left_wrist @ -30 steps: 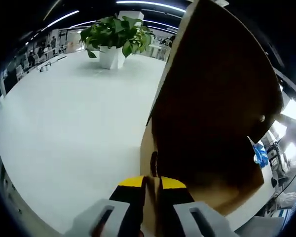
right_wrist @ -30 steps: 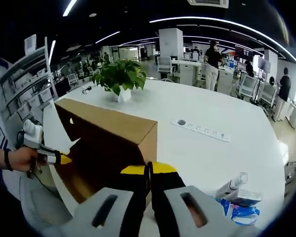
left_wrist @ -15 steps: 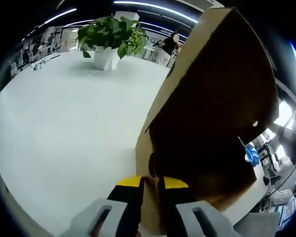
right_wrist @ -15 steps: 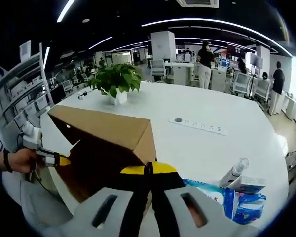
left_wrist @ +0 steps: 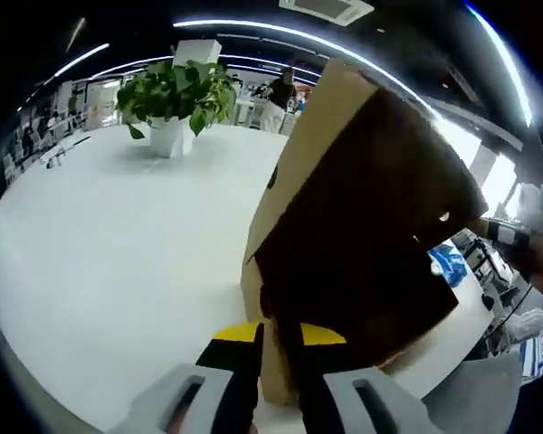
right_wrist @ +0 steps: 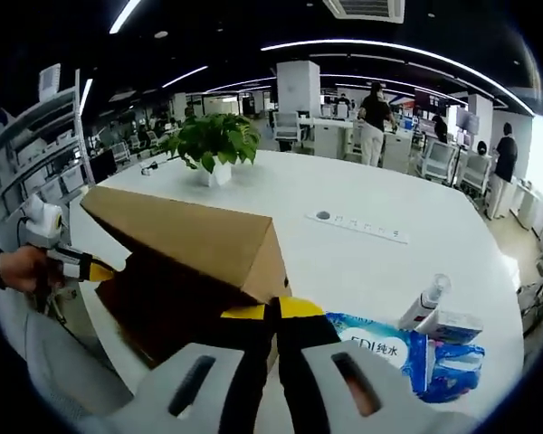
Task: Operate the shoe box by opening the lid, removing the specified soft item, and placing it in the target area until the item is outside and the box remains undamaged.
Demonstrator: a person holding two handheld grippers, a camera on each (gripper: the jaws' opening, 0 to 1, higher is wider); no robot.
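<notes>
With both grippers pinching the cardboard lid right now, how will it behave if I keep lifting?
The lid looks like thin cardboard, so probably light and easily creased where the left gripper pinches one edge. The right gripper holds the opposite corner, so uneven lifting may twist it. It likely swings as one fairly stiff panel.

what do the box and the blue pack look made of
Box: likely cardboard, judging by its matte tan faces and sharp folded edges. Blue pack: seemingly a glossy plastic wrapper, printed and slightly wrinkled; its contents cannot be told.

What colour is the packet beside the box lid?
Blue and white packet, clearest in the right gripper view.
</notes>
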